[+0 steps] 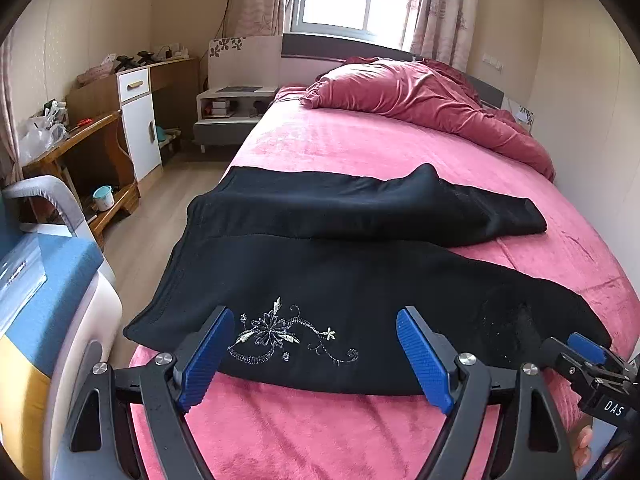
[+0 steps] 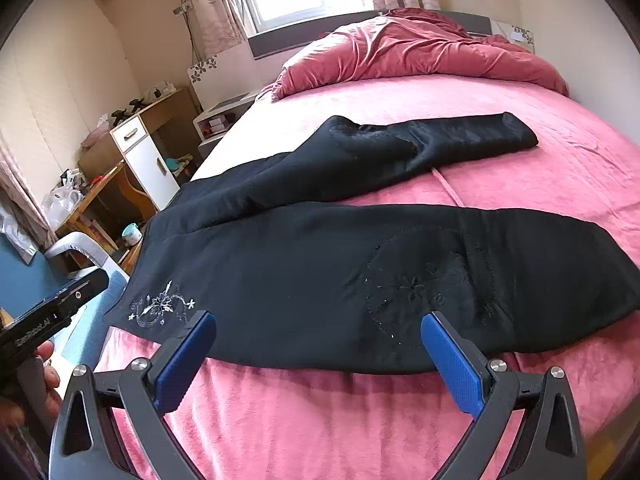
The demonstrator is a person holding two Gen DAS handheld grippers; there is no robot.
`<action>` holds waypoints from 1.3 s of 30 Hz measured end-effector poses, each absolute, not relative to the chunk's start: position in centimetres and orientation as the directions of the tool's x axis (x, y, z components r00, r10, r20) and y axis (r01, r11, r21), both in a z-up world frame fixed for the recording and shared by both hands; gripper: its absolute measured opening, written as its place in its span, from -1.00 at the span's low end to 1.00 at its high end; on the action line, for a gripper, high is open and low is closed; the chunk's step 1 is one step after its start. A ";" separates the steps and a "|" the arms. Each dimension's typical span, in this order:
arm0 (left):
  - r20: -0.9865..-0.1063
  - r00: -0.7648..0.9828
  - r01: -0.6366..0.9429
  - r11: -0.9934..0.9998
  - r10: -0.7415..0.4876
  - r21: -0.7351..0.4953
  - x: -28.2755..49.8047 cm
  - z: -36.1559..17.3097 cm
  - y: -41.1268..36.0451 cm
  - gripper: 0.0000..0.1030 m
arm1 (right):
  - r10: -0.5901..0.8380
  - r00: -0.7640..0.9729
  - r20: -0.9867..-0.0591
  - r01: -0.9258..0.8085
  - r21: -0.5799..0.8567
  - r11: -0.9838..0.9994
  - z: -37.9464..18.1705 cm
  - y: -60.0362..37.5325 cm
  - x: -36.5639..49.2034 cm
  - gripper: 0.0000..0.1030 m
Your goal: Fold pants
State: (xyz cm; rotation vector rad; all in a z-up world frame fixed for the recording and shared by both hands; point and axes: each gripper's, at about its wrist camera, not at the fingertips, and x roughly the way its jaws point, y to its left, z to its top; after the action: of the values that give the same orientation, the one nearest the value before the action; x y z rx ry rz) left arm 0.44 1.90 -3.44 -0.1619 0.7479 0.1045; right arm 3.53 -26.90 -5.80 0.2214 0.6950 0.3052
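Note:
Black pants [image 1: 340, 264] lie spread across the pink bed [image 1: 360, 148], waistband at the left bed edge, both legs running right and apart. The near leg bears white flower embroidery [image 1: 280, 332]. My left gripper [image 1: 316, 320] is open and empty, just above the near leg's front edge by the embroidery. My right gripper [image 2: 320, 324] is open and empty, over the same leg's front edge [image 2: 360, 280] further right; it also shows in the left wrist view [image 1: 588, 352]. The far leg [image 2: 420, 148] is rumpled.
A crumpled red duvet [image 1: 420, 96] lies at the bed's head. A nightstand [image 1: 232, 108], a white cabinet [image 1: 140, 128] and a wooden desk [image 1: 80, 148] stand left of the bed. A blue and grey chair [image 1: 52, 280] is close at the left.

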 end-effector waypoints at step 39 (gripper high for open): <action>-0.790 0.613 -0.216 0.960 -0.009 -0.178 1.1 -8.0 4.8 0.79 | 0.320 0.690 -0.649 -0.112 0.341 0.934 -8.6 -29.1 4.4 1.00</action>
State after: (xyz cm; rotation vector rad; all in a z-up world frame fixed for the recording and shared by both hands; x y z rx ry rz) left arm 1.07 4.81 -8.02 -0.2677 0.9059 0.1211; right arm 4.41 -29.08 -8.62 0.2855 0.7743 0.2449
